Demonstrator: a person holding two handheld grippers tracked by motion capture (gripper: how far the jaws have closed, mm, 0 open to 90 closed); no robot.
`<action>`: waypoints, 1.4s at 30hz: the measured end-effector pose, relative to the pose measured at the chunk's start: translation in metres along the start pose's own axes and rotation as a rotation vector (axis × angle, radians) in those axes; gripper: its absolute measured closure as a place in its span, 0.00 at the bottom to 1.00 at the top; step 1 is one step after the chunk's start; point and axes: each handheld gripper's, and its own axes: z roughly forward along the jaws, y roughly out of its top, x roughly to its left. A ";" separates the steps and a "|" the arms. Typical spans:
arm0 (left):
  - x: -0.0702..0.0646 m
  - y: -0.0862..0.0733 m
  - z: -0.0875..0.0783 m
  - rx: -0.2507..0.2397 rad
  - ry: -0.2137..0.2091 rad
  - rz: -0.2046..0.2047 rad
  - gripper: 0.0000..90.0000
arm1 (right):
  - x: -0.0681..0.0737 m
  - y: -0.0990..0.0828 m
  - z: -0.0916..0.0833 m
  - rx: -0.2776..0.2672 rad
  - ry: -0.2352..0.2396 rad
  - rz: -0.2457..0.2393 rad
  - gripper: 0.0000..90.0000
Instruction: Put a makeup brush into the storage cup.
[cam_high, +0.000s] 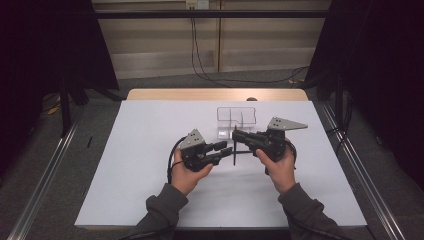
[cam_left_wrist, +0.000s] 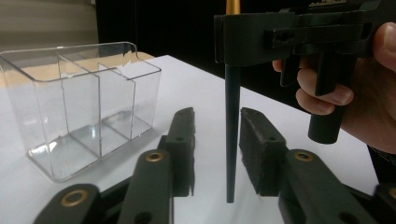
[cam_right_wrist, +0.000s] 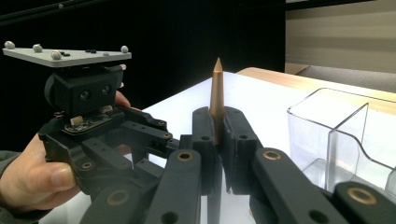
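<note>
A person seated at a white-topped table (cam_high: 150, 165) holds a black two-fingered tool in each hand, the two tools meeting near the middle of the table. The right gripper (cam_right_wrist: 217, 128) is clenched on a slim, dark, pen-like stick with a tan pointed end (cam_right_wrist: 217, 88), gripping it near that tan end; in the right gripper view the point stands upright above the fingers (cam_right_wrist: 204, 140). In the left gripper view the stick's dark shaft (cam_left_wrist: 231, 130) hangs down from the right gripper (cam_left_wrist: 254, 39) into the gap of the left gripper (cam_left_wrist: 216, 149), whose fingers (cam_left_wrist: 182, 144) stand apart on either side of the shaft without pressing on it (a clear gap shows on both sides). The stick's lower tip sits just above the table. In the high view the left gripper (cam_high: 227, 148) and the right gripper (cam_high: 235, 137) face each other, the stick (cam_high: 234, 149) between them. Just beyond them stands a clear plastic organiser box with inner dividers (cam_high: 235, 117), upright on the table and apart from both tools. Grey sleeves (cam_high: 165, 207) come in from the bottom edge.
</note>
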 end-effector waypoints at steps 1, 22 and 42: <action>0.000 0.000 0.000 -0.001 -0.005 0.002 0.68 | 0.000 0.000 0.000 -0.001 -0.004 -0.003 0.94; 0.009 0.002 -0.003 0.010 0.007 0.009 0.29 | -0.005 0.002 -0.010 -0.021 -0.014 -0.033 0.94; 0.014 0.008 -0.015 -0.006 0.007 0.029 0.03 | -0.007 0.006 -0.016 -0.040 -0.024 -0.052 0.94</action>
